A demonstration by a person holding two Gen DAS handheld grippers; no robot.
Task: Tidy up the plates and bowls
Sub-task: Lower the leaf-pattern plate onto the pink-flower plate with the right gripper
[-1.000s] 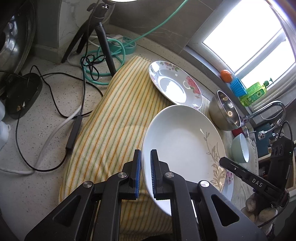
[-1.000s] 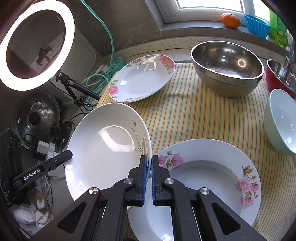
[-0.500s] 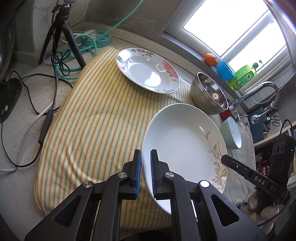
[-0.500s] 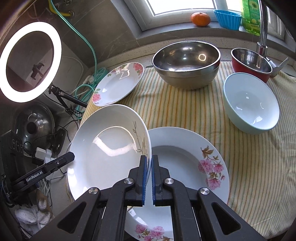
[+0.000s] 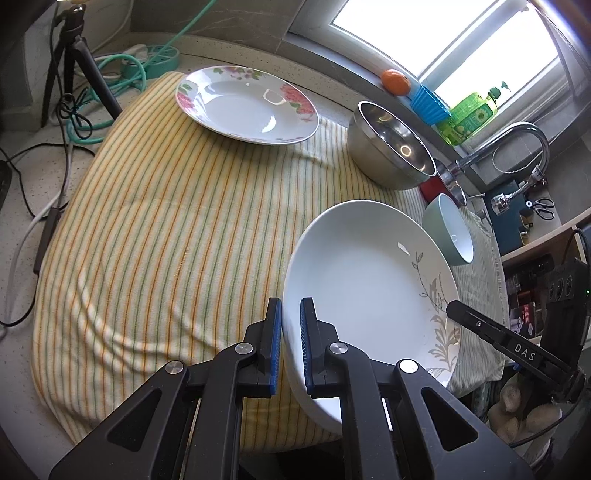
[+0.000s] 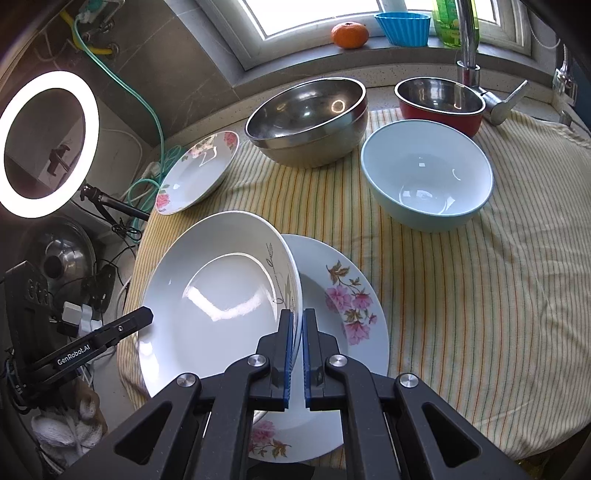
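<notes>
- so both grippers have the same dish: the left gripper (image 5: pixel 291 347) is clamped on the near-left rim of the white leaf-pattern plate (image 5: pixel 365 280), and the right gripper (image 6: pixel 295 354) is pinched on its right rim, so the plate's carried between the two hands, tilted, off the cloth
- what changed over the last second: the plate has slid sideways across the striped cloth (image 5: pixel 177 229), and in the right wrist view it now overlaps the left edge of the pink-flower plate (image 6: pixel 343 295) instead of sitting beside it
- I'd guess that means they're about to stack it on the pink-flower one, but it's not down yet, it's still leaning up on its left side
- second flowered plate (image 5: pixel 247 103) sits at about 11 o'clock on the cloth, well apart from the others, not stacked
- containers: big steel bowl (image 6: pixel 310 122) at 12 o'clock, empty as far as I can see
- red-sided steel bowl (image 6: pixel 439 103) at 1 o'clock by the faucet (image 6: pixel 467 55), looks empty too
- pale blue bowl (image 6: pixel 424 177) at 2 o'clock, empty, just a shine in the bottom
- blue ridged cup (image 6: pixel 402 24) up on the sill next to an orange (image 6: pixel 349 35), can't tell what's in it
</notes>
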